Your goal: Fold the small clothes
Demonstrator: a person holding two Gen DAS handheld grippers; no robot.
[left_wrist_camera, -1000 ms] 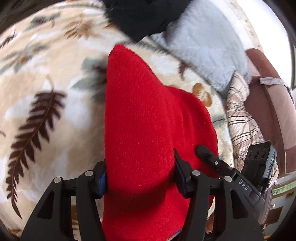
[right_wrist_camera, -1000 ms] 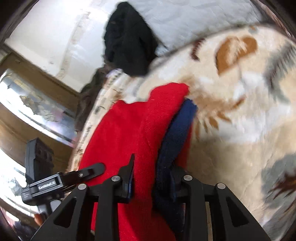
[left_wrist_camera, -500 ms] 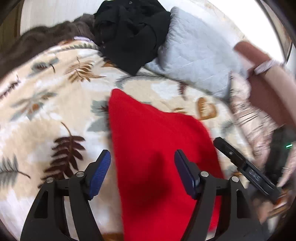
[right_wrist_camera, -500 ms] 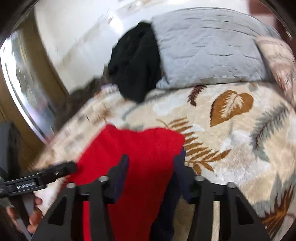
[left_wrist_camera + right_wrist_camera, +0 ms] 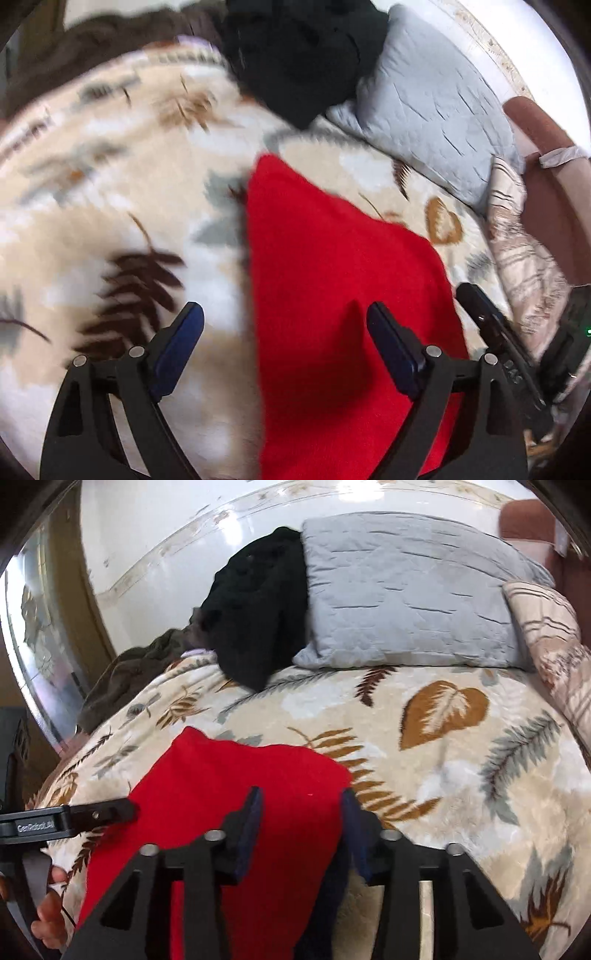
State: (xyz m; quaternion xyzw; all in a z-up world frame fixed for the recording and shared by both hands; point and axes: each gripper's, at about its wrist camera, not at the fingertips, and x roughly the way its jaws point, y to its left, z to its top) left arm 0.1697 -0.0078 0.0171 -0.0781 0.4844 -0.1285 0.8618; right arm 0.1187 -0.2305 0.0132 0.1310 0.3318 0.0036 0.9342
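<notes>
**Red knit garment on a leaf-print bed, between two hand-held grippers**

Left wrist view: the red garment lies flat on the leaf-print blanket of the bed, filling the centre and lower centre of the frame, its far corner pointing toward the upper middle. The left hand-held gripper stands at the bottom of the frame with its jaws wide and opening; the blue-padded fingers press on nothing. The left finger is over bare blanket, the right finger over the red cloth, and the garment's left edge runs between them. The right hand-held gripper shows at the lower right edge of this view. The view is blurred on the left side.

Right wrist view: the right hand-held gripper occupies the bottom centre, its jaws narrow and closing, with the right edge of the red garment and a dark navy layer between them. Whether the pads press the cloth cannot be told. The left hand-held gripper's finger enters at the left edge, a person's fingers below it.

Background, upper part of the frame: a grey quilted pillow, black clothing heaped against it, a brown blanket at left, and a patterned pillow at right.
</notes>
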